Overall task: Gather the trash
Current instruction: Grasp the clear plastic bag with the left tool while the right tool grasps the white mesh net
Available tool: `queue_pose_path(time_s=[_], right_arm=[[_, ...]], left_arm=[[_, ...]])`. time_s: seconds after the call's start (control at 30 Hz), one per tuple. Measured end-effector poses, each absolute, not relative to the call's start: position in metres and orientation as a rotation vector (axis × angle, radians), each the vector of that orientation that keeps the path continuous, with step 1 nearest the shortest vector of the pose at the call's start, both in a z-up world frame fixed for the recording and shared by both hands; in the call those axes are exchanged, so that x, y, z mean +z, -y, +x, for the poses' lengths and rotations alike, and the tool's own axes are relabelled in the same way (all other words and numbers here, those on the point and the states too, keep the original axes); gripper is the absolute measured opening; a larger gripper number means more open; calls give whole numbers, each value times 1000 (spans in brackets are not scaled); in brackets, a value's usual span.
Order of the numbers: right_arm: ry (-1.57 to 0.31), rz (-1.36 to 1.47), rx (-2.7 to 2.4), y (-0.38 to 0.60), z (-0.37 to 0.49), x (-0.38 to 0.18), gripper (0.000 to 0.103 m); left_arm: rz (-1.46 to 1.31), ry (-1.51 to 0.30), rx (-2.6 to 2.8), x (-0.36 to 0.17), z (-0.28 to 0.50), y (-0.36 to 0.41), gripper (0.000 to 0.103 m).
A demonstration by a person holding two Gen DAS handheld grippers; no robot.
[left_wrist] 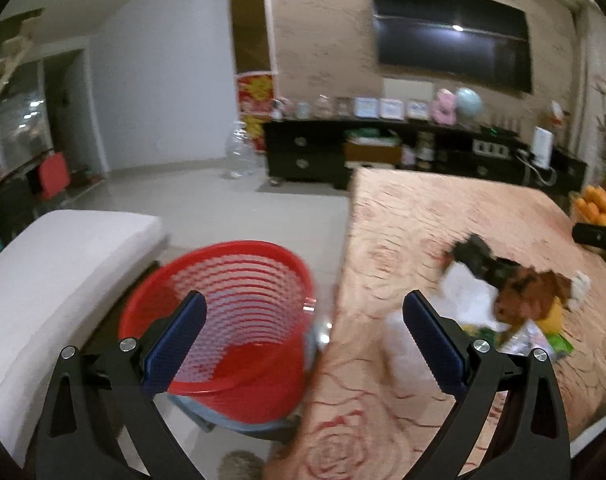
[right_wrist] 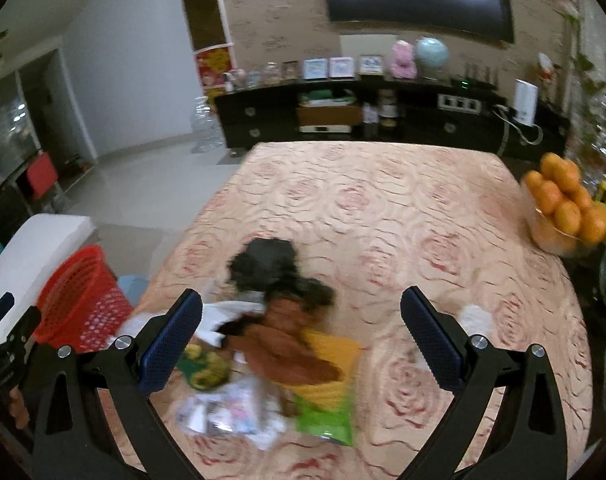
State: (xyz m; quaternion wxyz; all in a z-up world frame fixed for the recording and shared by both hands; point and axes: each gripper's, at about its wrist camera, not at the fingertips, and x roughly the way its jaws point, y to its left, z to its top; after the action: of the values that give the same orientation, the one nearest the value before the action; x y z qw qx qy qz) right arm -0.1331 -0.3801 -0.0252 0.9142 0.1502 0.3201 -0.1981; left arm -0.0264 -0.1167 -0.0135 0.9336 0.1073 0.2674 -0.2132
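Note:
A pile of trash lies on the rose-patterned tablecloth (right_wrist: 383, 208): a black crumpled bag (right_wrist: 267, 260), a brown wrapper (right_wrist: 287, 340), a yellow-green packet (right_wrist: 327, 404), white papers (right_wrist: 227, 408) and a small white wad (right_wrist: 477, 318). My right gripper (right_wrist: 301, 340) is open, hovering above the pile. My left gripper (left_wrist: 305, 340) is open and empty over the table's left edge, above the red mesh basket (left_wrist: 231, 320) on the floor. The pile also shows in the left wrist view (left_wrist: 519, 296). The basket also shows in the right wrist view (right_wrist: 83, 300).
A bowl of oranges (right_wrist: 563, 208) stands at the table's right edge. A white cushioned seat (left_wrist: 55, 280) is left of the basket. A black TV cabinet (right_wrist: 383, 120) and a big water bottle (left_wrist: 241, 152) stand at the far wall.

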Motion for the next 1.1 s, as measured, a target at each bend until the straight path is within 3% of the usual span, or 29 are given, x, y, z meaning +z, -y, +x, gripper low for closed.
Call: queue_pose_path(time_s=[0.4,0.6,0.7,0.8,0.87,1.1], right_arm=[[-665,401,-546,434,-179,-38,97],[-667,436,-593,453,-193,-46,97],[-674,472,-615,465,-199,-55,97],[-686,503,-647,475,-203,-64,97],[-701,505,-654,478,-202,-71,97],[-744,513,-629,483,-188,-96,97]], left_arm=[[313,-755,-601,-64,-9,202,95],[330,-771,-624,-79,-9,213,94],[343,-774,-639,-85,-9,220,84],[349,-830,-642,-96,-5,225,61],[344,-845,-632,-102,-2,226,51],[290,-843,-636,-96,-1,218,43]])
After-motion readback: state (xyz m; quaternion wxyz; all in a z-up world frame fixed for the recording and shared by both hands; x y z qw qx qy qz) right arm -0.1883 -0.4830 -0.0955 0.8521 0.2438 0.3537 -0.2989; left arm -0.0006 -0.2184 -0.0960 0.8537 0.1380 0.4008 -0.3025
